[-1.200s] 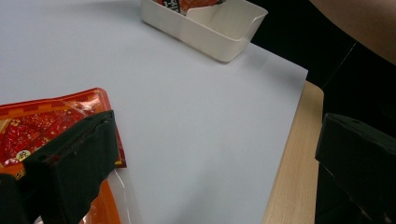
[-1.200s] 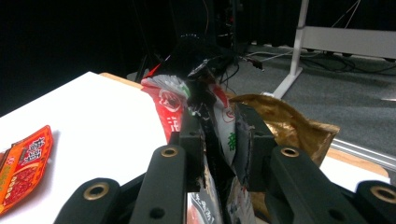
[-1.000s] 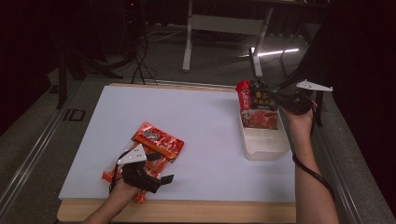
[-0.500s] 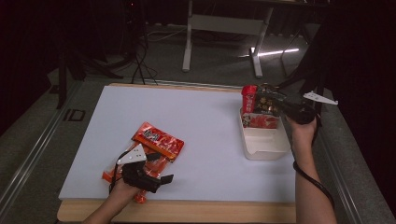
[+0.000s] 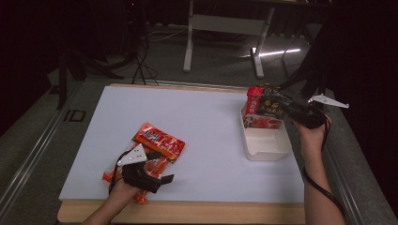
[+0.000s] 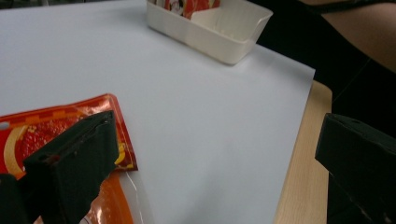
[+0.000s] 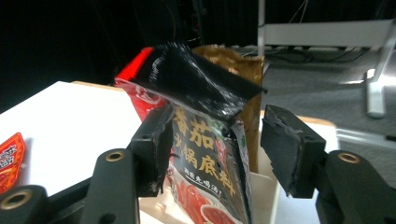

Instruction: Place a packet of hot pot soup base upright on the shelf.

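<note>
**Bright table, black room**

My table (image 5: 206, 122) glows evenly white under overhead light while the room behind stays nearly black. A strip of glare (image 5: 274, 51) marks the floor. My jaws blur up close; the pouch (image 7: 205, 116) glints.

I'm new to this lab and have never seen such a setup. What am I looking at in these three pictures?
No robot here: a person holds a hand tool with two black jaws in each hand. The high view looks down on a table with a white top. The other two pictures come from cameras riding on the tools, looking along their jaws.

Near the person's left lie red packets on the table. The left gripper rests over them with its jaws wide apart, one jaw above a packet.

At the right stands a white tray with packets upright at its far end. The right gripper is at a dark pouch there. Its jaws have just been opening: the pouch is between them, the left jaw is against it, but the right one stands clear, so it seems released.
</note>
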Demonstrator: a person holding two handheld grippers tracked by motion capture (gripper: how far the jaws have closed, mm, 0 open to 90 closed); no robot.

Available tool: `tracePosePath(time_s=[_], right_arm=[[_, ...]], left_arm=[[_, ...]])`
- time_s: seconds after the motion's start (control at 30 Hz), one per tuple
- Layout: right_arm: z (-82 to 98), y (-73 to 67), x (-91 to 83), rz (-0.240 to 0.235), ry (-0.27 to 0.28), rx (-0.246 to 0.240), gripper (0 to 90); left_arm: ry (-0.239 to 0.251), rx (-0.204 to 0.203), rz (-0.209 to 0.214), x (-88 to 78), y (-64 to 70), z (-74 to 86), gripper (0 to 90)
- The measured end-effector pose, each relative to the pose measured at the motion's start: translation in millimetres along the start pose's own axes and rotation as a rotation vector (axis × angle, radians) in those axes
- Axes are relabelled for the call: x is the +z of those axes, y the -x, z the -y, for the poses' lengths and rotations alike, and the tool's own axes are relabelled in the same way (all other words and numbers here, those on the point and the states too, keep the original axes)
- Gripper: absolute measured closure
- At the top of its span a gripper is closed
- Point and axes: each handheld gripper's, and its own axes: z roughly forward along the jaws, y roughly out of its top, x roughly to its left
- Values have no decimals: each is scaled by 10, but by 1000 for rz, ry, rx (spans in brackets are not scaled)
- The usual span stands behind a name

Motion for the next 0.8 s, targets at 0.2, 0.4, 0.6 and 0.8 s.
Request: tracePosePath(time_s=[0.2, 0.4, 0.6, 0.8], right_arm=[[-109, -127, -184, 21, 20, -37, 290], [-126, -404, -338, -17, 38, -62, 186], [-28, -740, -439, -89, 61, -70, 134], [57, -1021, -520, -145, 58, -92, 138]], left_arm=[[-26, -17, -8, -21, -33, -20, 0], [-42, -5, -12, -54, -26, -78, 0], [-74, 8, -14, -145, -82, -154, 2], [-91, 40, -44, -307, -168, -157, 83]])
